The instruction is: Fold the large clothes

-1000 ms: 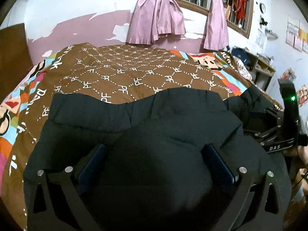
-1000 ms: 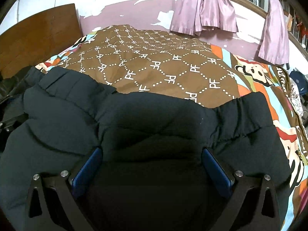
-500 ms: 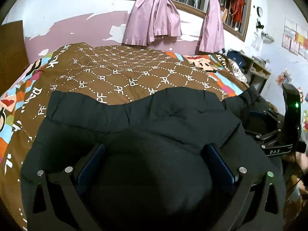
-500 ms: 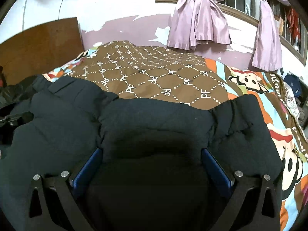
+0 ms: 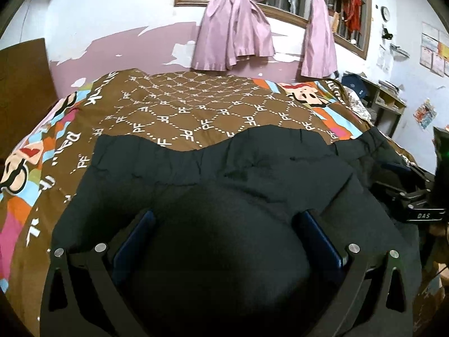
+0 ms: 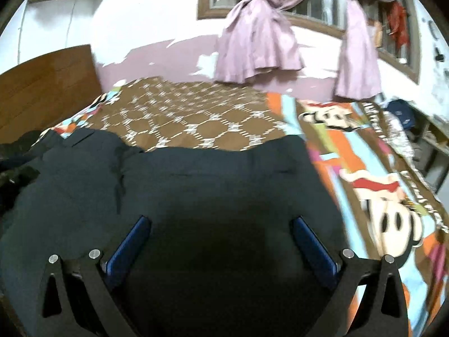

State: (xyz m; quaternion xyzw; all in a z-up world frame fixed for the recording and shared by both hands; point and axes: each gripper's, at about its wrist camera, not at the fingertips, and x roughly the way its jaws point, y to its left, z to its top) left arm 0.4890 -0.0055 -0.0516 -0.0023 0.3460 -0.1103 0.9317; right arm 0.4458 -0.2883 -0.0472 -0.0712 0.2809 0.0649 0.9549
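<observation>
Peeling pink paint is showing on the wall behind a bed [image 5: 196, 118] covered by a brown patterned bedspread [image 6: 202, 123], with knotted pink curtains [image 5: 233, 31] hanging at the window above. A dark padded jacket [image 5: 219, 174] is lying along the near edge of the bed, its hem facing the far wall. The left gripper [image 5: 224, 224] is standing with its blue pads spread wide, a bulge of jacket swelling between them. The right gripper [image 6: 221, 230] is likewise gaping wide over the jacket [image 6: 213, 177], near the bed's right side. Whether either one is actually pinching fabric, I cannot tell.
</observation>
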